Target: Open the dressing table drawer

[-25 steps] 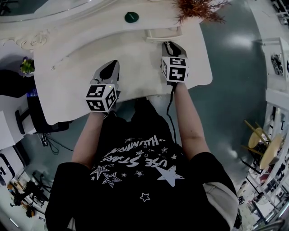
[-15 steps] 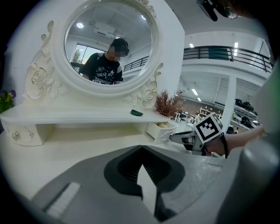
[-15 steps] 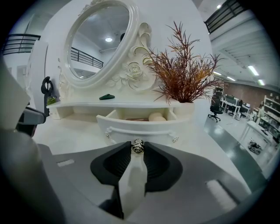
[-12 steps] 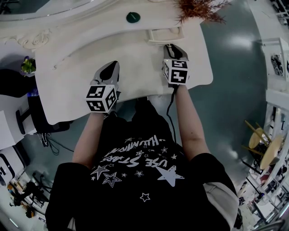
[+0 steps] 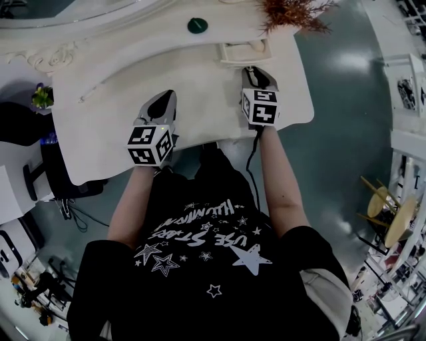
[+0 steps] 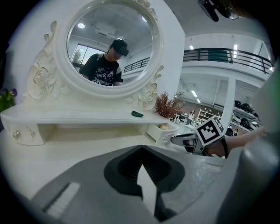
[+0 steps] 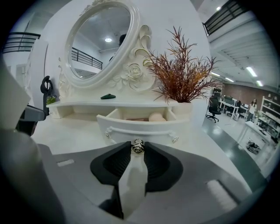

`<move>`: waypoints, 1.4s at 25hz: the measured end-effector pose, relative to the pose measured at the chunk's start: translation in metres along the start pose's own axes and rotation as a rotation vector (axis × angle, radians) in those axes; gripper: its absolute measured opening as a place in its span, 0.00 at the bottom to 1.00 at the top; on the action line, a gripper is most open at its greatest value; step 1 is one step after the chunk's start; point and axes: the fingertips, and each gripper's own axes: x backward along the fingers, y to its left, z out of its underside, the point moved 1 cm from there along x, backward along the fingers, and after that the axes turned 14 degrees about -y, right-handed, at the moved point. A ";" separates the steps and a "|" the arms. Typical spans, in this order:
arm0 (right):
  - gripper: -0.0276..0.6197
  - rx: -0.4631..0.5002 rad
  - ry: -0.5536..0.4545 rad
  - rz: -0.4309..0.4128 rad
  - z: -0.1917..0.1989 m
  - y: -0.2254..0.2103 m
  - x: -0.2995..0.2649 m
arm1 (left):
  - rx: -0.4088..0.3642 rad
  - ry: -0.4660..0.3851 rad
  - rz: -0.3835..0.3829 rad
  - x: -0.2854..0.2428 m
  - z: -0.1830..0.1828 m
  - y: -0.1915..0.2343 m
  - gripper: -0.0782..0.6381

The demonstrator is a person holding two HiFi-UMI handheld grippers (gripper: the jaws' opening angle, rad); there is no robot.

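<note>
- Finds the drawer [image 5: 243,52] drawn a shade further out from under the shelf than a second ago, and the right gripper [image 5: 253,70] a shade nearer the person with it.
- Records that gripper clenched on the small metal knob [image 7: 138,145] at the middle of the drawer front.
- Sees the knob pinched at the very tips of the jaws, with nothing deeper between them.
- Places the drawer straight ahead of the right gripper, joined to it through the knob alone, and partly out below the shelf at the right end of the dressing table [image 5: 120,100].
- Notes a pale rounded item [image 7: 156,117] lying inside the open drawer, toward its right side.
- Logs the left gripper [image 5: 166,96] clenched tip to tip on nothing, over the bare tabletop and well to the left of the drawer.
- Marks a dark green object [image 5: 197,25] on the shelf to the left of the drawer.
- Marks a dried reddish plant [image 5: 293,12] on the shelf above the drawer's right end, and an oval mirror [image 6: 109,43] behind the shelf.
</note>
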 end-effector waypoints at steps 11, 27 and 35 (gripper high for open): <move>0.39 -0.019 -0.016 0.116 -0.007 0.014 0.033 | 0.003 -0.028 0.075 0.039 -0.006 0.019 0.11; 0.33 -0.022 -0.155 0.253 -0.040 0.153 0.148 | -0.007 -0.096 0.175 0.189 -0.014 0.086 0.11; 0.09 -0.026 -0.178 0.348 -0.028 0.207 0.221 | -0.033 -0.071 0.264 0.239 -0.003 0.086 0.11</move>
